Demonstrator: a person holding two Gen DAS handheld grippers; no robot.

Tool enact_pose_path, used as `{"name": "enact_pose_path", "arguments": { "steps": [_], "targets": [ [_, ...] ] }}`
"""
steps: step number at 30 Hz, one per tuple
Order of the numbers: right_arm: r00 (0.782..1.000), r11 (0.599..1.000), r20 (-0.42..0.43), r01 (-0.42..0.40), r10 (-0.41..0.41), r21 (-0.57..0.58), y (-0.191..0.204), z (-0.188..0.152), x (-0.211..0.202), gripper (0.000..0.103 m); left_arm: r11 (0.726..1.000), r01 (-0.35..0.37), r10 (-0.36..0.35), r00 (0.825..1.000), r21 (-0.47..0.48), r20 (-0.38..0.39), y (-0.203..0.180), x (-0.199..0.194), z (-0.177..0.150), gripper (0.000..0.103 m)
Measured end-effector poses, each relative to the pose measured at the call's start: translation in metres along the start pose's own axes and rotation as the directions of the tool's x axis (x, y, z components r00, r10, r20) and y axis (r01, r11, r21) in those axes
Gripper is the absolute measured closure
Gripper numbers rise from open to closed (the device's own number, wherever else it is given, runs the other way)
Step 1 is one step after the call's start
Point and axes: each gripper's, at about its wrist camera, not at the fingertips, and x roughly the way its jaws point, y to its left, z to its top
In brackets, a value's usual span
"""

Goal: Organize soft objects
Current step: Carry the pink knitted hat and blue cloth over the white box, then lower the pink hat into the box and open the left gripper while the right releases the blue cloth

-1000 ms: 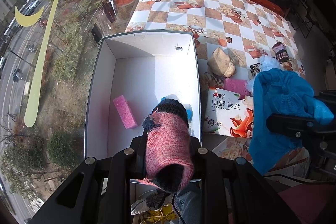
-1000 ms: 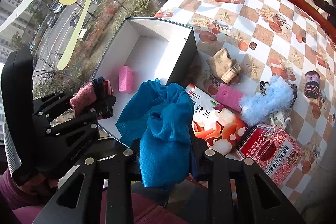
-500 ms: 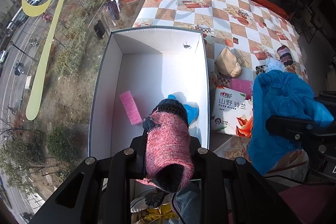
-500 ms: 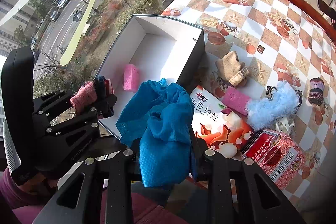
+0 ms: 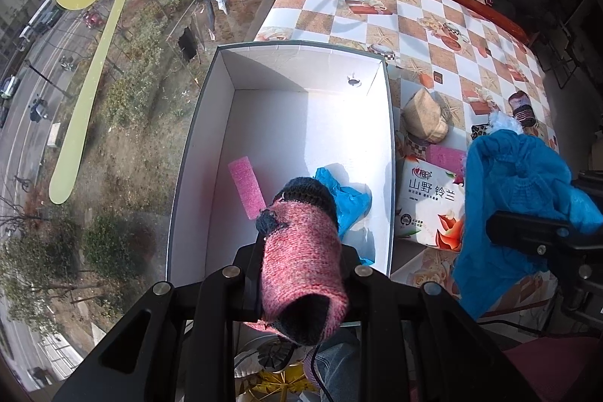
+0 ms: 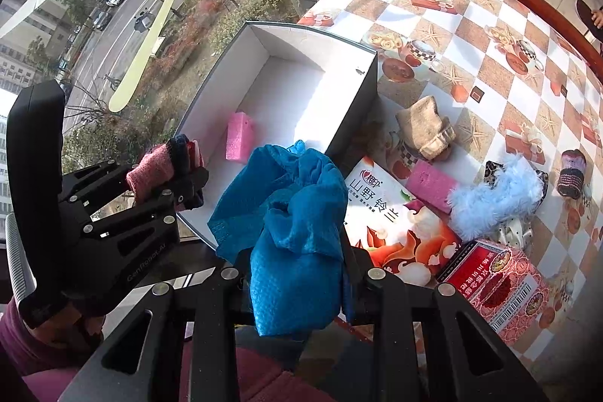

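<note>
The left gripper [image 5: 301, 274] clamps a pink knit sock [image 5: 301, 259] over the white box's [image 5: 211, 123] near end; the right gripper [image 6: 297, 274] grips a blue cloth [image 6: 294, 221] beside it.

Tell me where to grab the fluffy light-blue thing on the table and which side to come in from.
Grip the fluffy blue piece across its narrow width near the middle, coming from above. It lies long and flat on the table, with a pink sponge against its left end and a red box close in front, so the top looks like the clearest approach. Both tools are full, so free one first.
</note>
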Motion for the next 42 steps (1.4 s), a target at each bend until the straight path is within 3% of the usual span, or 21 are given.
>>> {"name": "enact_pose_path", "arguments": {
  "steps": [9, 34, 36, 37, 39, 41, 42],
  "targets": [
    [1.000, 1.000, 0.006, 0.002, -0.002, -0.002, 0.004, 0.014, 0.006, 0.072, 0.997, -0.042, 0.040, 0.999, -0.070, -0.031, 0.033, 0.014, -0.001, 0.077],
    [0.997, 0.989, -0.029, 0.060, -0.064, -0.132, 0.043, 0.068, 0.044, 0.072, 0.997, -0.031, 0.026, 0.997, -0.067, -0.077, 0.028, 0.041, -0.004, 0.074],
    [0.997, 0.990, -0.036, 0.057, -0.062, -0.129, 0.042, 0.070, 0.046, 0.071, 0.997, -0.032, 0.027, 0.997, -0.064, -0.071, 0.028, 0.040, -0.005, 0.069],
    [0.997, 0.990, -0.037, 0.057, -0.062, -0.126, 0.042, 0.071, 0.046, 0.067, 0.997, -0.033, 0.029, 0.997, -0.065, -0.071, 0.028, 0.040, -0.006, 0.060],
    [0.998, 0.991, -0.024, 0.053, -0.056, -0.120, 0.041, 0.072, 0.042, 0.045, 0.997, -0.037, 0.032, 0.997, -0.067, -0.071, 0.027, 0.040, -0.008, 0.042],
    [0.998, 0.991, -0.014, 0.057, -0.059, -0.119, 0.041, 0.073, 0.038, 0.038, 0.997, -0.041, 0.037, 0.998, -0.073, -0.057, 0.027, 0.038, -0.008, 0.023],
    [0.998, 0.991, -0.012, 0.062, -0.063, -0.117, 0.041, 0.073, 0.036, 0.036, 0.996, -0.034, 0.031, 0.998, -0.077, -0.047, 0.027, 0.037, -0.008, 0.022]
  ]
}}
